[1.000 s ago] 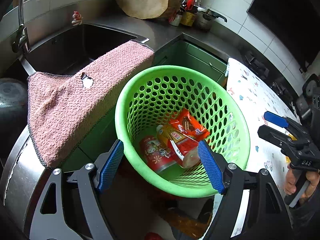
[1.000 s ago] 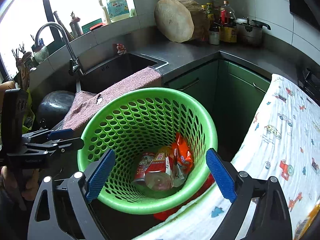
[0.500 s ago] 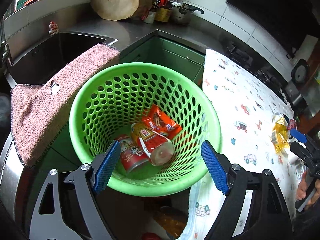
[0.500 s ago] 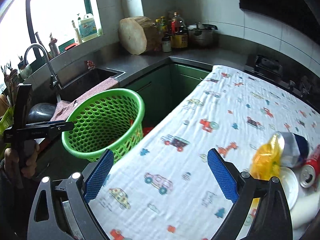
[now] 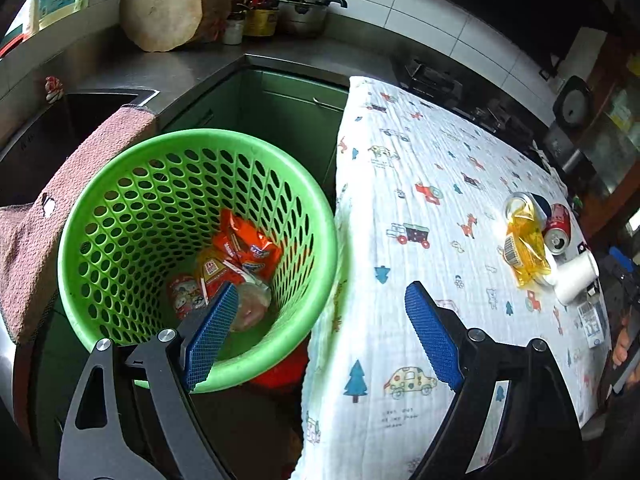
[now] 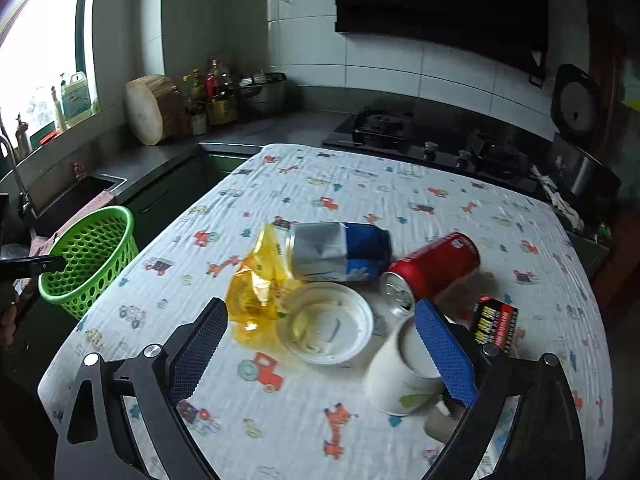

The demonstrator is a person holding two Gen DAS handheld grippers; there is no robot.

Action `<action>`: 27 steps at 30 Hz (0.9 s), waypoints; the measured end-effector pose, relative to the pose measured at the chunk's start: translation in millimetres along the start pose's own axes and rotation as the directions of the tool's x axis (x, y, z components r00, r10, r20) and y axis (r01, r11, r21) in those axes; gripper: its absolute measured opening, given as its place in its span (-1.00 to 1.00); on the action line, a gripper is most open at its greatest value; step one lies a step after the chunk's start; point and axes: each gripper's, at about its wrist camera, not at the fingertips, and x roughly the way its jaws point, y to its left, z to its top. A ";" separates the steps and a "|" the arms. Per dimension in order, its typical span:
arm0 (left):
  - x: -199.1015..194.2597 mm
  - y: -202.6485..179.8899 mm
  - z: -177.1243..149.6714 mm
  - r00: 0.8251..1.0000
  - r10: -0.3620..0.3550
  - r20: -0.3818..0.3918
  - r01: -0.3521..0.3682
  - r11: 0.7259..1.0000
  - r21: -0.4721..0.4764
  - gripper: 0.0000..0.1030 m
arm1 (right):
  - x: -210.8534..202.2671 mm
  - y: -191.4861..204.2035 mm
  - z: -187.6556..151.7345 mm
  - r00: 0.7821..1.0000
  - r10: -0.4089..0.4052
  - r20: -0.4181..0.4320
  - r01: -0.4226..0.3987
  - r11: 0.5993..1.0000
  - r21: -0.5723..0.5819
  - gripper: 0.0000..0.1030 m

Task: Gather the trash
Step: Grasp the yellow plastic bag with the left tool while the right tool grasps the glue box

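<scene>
Near the surface's left edge, wrappers lie in the green basket [image 5: 192, 240]; both empty tongs, left [image 5: 320, 332] widening, right [image 6: 320, 348] spread, have swung toward remaining cans [image 6: 344, 252]

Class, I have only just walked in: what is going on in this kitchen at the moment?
A person with a gripper in each hand is clearing trash into a green basket, which already holds wrappers. The left gripper hangs by the basket rim, its fingers opening with nothing between them. The right gripper is open and empty above the table, where a yellow bag, a lid, a paper cup, a blue can and a red can still lie.
</scene>
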 end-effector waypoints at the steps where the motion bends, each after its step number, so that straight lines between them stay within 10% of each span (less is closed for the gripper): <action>1: 1.5 -4.6 0.5 1.000 0.000 -0.002 0.000 1.000 0.006 0.64 | -0.2 -14.2 -0.6 1.000 -0.005 -0.005 0.005 0.999 0.035 0.78; 10: 16.6 -43.6 6.5 1.000 -0.020 -0.024 0.022 0.997 0.068 0.64 | 15.8 -106.5 3.8 0.993 -0.040 -0.110 0.074 0.944 0.322 0.62; 27: 42.9 -91.4 15.8 0.992 -0.105 -0.073 0.115 0.981 0.153 0.64 | 71.1 -124.9 7.2 0.921 -0.083 -0.381 0.223 0.913 0.340 0.30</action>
